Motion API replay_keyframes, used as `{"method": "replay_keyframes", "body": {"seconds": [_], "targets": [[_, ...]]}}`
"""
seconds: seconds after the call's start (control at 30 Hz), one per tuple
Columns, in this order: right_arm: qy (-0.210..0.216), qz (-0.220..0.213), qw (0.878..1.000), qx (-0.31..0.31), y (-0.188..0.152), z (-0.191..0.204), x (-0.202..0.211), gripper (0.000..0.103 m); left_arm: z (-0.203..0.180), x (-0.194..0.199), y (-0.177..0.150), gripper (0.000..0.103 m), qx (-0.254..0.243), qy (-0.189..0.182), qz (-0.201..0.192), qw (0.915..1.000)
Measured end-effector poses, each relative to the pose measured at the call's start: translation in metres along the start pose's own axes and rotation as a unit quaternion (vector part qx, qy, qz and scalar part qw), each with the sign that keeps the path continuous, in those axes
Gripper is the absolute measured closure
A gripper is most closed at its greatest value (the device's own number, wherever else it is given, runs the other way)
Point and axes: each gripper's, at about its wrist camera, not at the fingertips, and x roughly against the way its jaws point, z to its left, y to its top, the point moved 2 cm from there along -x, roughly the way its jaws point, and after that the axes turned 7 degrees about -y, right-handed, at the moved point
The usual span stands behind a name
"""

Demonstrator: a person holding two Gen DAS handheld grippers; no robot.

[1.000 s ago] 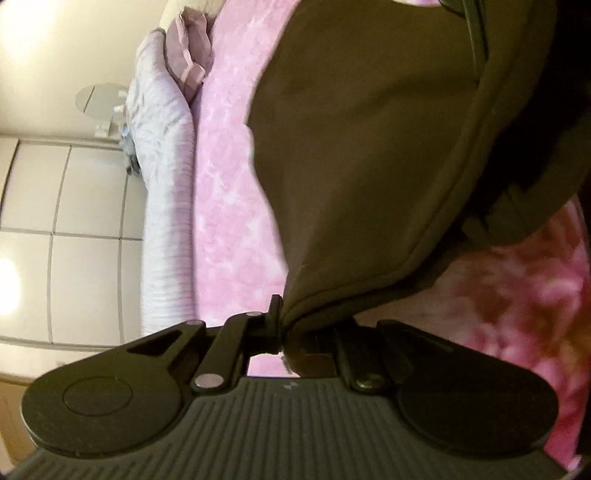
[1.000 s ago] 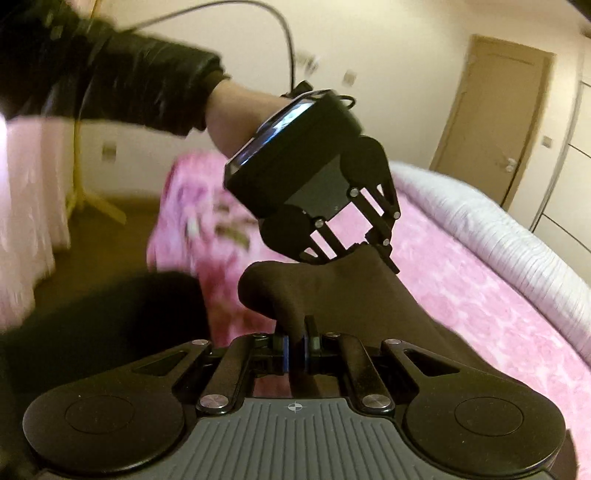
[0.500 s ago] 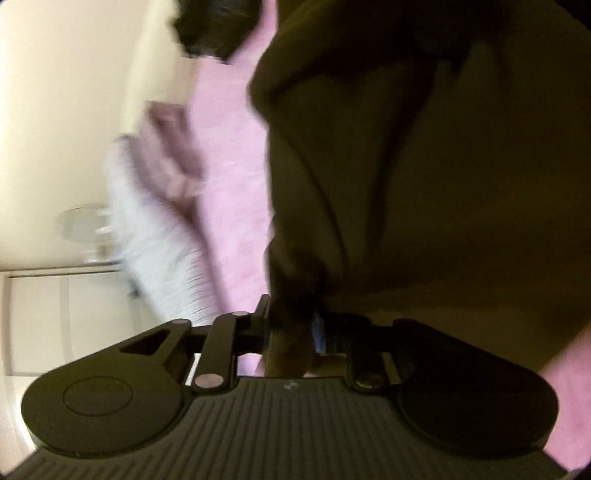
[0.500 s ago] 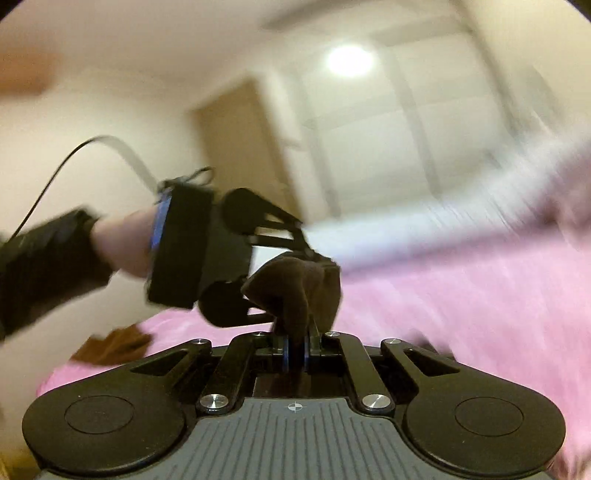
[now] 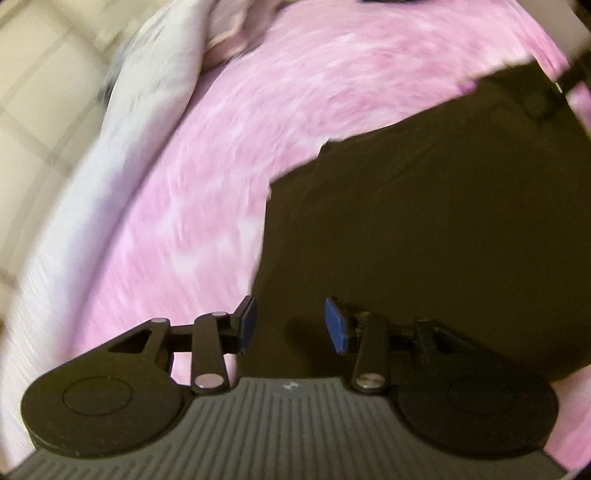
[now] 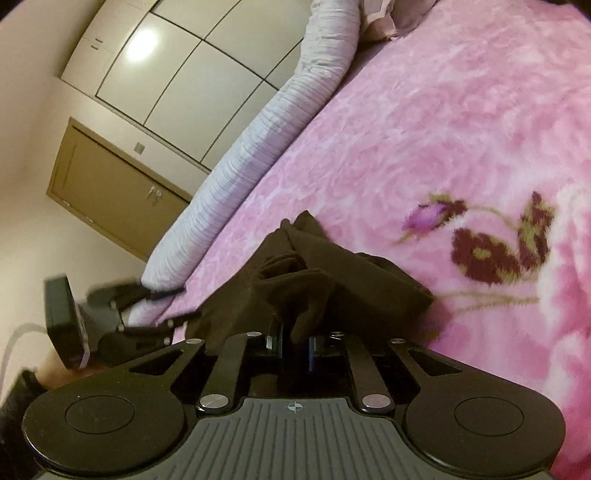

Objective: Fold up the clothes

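A dark brown garment (image 5: 424, 229) lies on the pink bedspread (image 5: 229, 155). In the left wrist view my left gripper (image 5: 290, 325) is open, its blue pads apart, just above the garment's near edge and holding nothing. In the right wrist view my right gripper (image 6: 295, 349) is shut on a bunched fold of the brown garment (image 6: 314, 280), low over the bed. The left gripper (image 6: 168, 312) shows there at the left, open beside the cloth.
A rolled pale lilac quilt (image 6: 258, 155) runs along the far edge of the bed, with a pink pillow (image 6: 391, 18) at its end. A white wardrobe (image 6: 177, 66) and a brown door (image 6: 110, 184) stand behind. The bedspread (image 6: 461, 147) has a flower pattern.
Both grippers held the garment up in the air; now it lies on the bed. My left gripper has opened and let go. My right gripper still grips a fold.
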Motion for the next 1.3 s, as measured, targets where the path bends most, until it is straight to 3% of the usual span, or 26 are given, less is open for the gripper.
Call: {"method": "replay_keyframes", "body": {"seconds": [0.03,0.1,0.17,0.27,0.43,0.47,0.5,0.57,0.6,0.77,0.87,1.0,1.1,1.2,1.3], "targets": [[-0.001,-0.001,1.000,0.000,0.000,0.001,0.001,0.084,0.005,0.003,-0.013,0.065,0.020,-0.008,-0.001,0.9998],[-0.002,-0.002,1.000,-0.001,0.001,0.004,0.004,0.068,0.016,0.010,-0.039,0.065,0.058,-0.023,-0.002,0.9980],[-0.004,-0.003,1.000,-0.001,0.001,0.006,0.006,0.055,0.032,0.002,-0.044,0.065,0.098,-0.042,-0.012,0.9942],[-0.006,-0.007,1.000,-0.006,0.003,0.007,0.008,0.052,0.053,-0.027,-0.027,0.065,0.148,-0.078,-0.026,0.9856],[-0.004,-0.027,0.999,-0.042,0.010,-0.002,-0.003,0.053,0.081,-0.073,-0.009,0.062,0.205,-0.148,-0.010,0.9675],[-0.004,-0.031,0.998,-0.049,0.011,-0.004,-0.005,0.057,0.083,-0.082,-0.008,0.062,0.216,-0.164,-0.002,0.9626],[-0.005,-0.033,0.998,-0.051,0.012,-0.005,-0.007,0.074,0.083,-0.086,-0.006,0.062,0.215,-0.166,-0.001,0.9623],[-0.011,-0.028,0.999,-0.036,0.011,-0.003,-0.008,0.093,0.083,-0.079,-0.006,0.082,0.215,-0.157,-0.021,0.9638],[-0.014,-0.024,0.999,-0.027,0.011,-0.001,-0.007,0.096,0.083,-0.075,-0.006,0.094,0.214,-0.152,-0.031,0.9644],[0.020,-0.065,0.997,0.023,0.038,0.019,0.024,0.098,0.081,-0.057,-0.006,0.096,0.213,-0.126,-0.081,0.9655],[0.004,-0.084,0.994,0.071,0.042,0.024,0.025,0.099,0.081,-0.047,-0.006,0.096,0.212,-0.111,-0.111,0.9647],[-0.038,-0.027,0.999,0.016,0.026,-0.014,-0.004,0.099,0.071,-0.080,-0.007,0.096,0.212,-0.121,-0.064,0.9677],[-0.043,-0.024,0.999,0.006,0.022,-0.020,-0.007,0.099,0.068,-0.067,-0.003,0.096,0.205,-0.102,-0.108,0.9675],[-0.044,-0.029,0.999,0.002,0.018,-0.022,-0.007,0.099,0.070,-0.049,-0.003,0.096,0.209,-0.094,-0.157,0.9606],[-0.045,-0.034,0.998,-0.002,0.015,-0.024,-0.007,0.098,0.068,-0.078,-0.008,0.094,0.213,-0.105,-0.105,0.9658]]}}
